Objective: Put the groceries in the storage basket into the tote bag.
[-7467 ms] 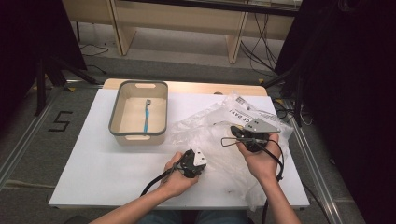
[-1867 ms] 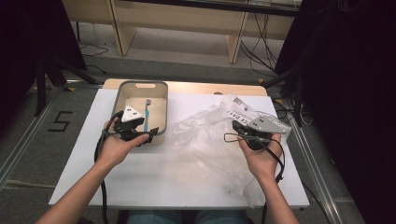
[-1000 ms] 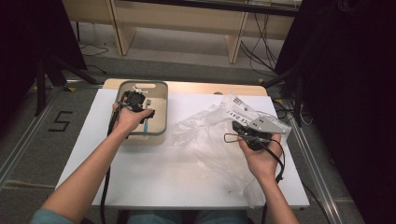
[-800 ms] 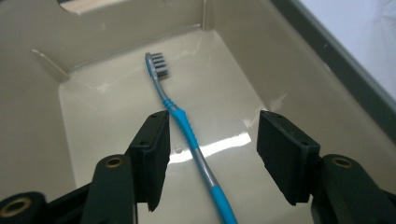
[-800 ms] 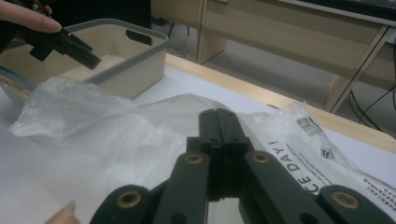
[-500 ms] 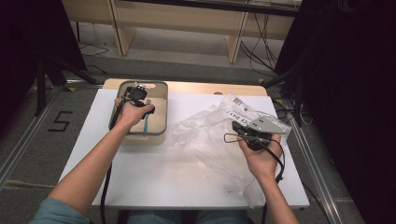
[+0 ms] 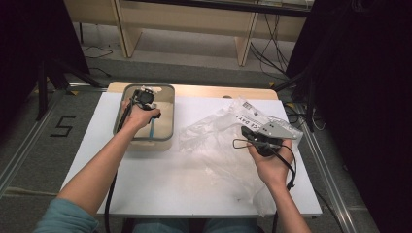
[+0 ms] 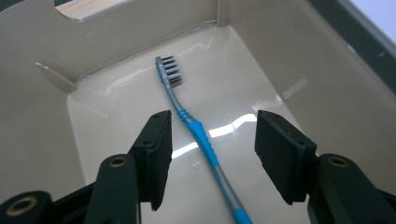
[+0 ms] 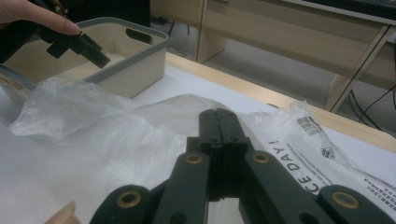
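Observation:
A blue toothbrush (image 8: pixel 201 135) with a grey head lies on the floor of a beige bin (image 8: pixel 327 70). My left gripper (image 8: pixel 213 119) hangs in the bin with its jaws open on either side of the handle, not touching it. They have just closed a little. From the high view, the left gripper (image 7: pixel 144 97) is over the bin's (image 7: pixel 173 116) far half, with the toothbrush (image 7: pixel 151 130) behind it. My right gripper (image 9: pixel 219 114) is shut on the clear plastic bag (image 9: pixel 93 121), whose film rises to its tips. Seen from above, this right gripper (image 7: pixel 245 131) rests on the bag (image 7: pixel 214 141).
The white table (image 7: pixel 155 179) ends in a wooden strip at the far side. The crumpled bag covers the table's right half, with printed text near its far end. In the right gripper view the bin (image 9: pixel 135 70) stands far left with the left gripper (image 9: pixel 88 51) over it.
The left hand has gone from the bin's near edge into the bin and toward its far end, then nearly stopped. The right hand and the bag have not moved.

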Demonstrator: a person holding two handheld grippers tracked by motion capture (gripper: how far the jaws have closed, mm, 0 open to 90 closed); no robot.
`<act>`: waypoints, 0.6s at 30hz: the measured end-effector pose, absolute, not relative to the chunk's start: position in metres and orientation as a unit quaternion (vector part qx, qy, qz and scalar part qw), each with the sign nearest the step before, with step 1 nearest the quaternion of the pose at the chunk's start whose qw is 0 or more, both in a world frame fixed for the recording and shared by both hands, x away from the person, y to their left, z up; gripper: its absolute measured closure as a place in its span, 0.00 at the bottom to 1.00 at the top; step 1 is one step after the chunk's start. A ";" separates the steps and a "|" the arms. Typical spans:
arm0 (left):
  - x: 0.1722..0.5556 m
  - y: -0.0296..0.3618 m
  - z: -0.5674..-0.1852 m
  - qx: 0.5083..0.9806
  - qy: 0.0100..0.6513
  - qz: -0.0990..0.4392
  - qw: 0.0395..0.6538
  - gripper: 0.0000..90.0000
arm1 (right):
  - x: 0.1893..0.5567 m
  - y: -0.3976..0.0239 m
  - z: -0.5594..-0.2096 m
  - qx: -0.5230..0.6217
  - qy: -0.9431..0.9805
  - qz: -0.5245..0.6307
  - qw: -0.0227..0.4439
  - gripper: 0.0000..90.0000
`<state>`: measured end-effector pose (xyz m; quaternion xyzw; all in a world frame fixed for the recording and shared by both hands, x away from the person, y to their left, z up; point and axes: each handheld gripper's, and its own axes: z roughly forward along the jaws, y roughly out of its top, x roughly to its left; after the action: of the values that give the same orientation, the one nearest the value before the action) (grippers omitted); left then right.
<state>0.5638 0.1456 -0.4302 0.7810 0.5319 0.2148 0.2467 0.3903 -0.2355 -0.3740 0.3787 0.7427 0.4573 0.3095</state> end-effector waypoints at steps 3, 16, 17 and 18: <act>0.567 0.147 -0.434 0.783 0.534 0.211 0.240 0.51 | 0.391 -0.235 -0.375 0.378 0.743 0.458 0.310 1.00; 0.573 0.146 -0.450 0.796 0.535 0.188 0.210 0.52 | 0.391 -0.236 -0.375 0.379 0.743 0.456 0.310 1.00; 0.573 0.146 -0.451 0.798 0.535 0.185 0.206 0.52 | 0.391 -0.236 -0.375 0.379 0.743 0.457 0.310 1.00; 0.574 0.146 -0.452 0.800 0.535 0.182 0.203 0.52 | 0.391 -0.236 -0.375 0.379 0.743 0.457 0.310 1.00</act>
<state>0.5737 0.1459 -0.4515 0.7995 0.5351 0.1821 0.2033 0.3907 -0.2359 -0.3746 0.3787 0.7428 0.4569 0.3101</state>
